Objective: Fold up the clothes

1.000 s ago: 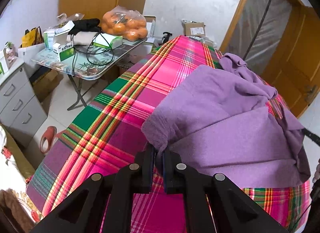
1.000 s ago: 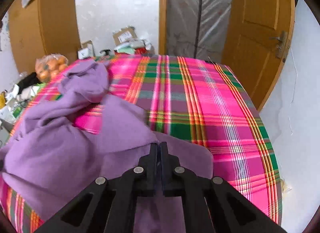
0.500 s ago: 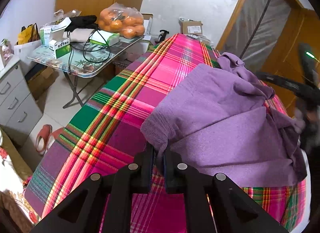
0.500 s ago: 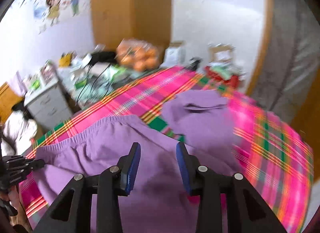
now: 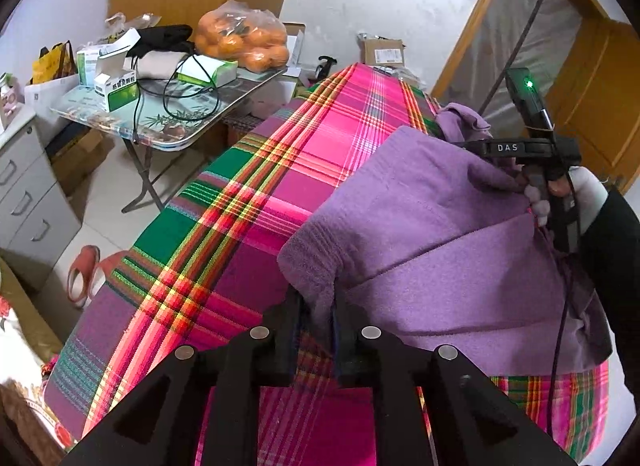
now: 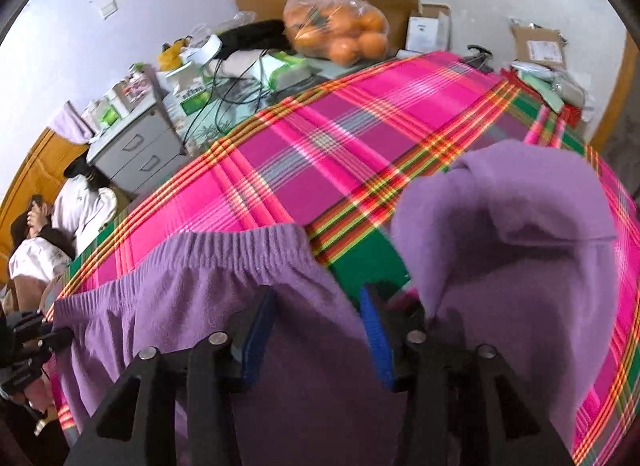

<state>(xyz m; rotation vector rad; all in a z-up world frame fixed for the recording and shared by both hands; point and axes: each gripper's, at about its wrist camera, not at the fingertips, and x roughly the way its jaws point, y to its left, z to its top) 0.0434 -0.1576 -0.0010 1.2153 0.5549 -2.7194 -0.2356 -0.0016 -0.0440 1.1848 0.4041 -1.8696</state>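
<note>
We are folding the purple pants on the bright checked cloth. Next we must pinch the stretchy waist. Our left claw is opening a little, with a pants corner between its jaws. Our right claw is opening wide over the waist, holding nothing.

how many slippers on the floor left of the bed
2, side by side: one red slipper by the bed's near left corner, the other right beside it, partly tucked under the plaid cover. More may be hidden under the bed.
</note>
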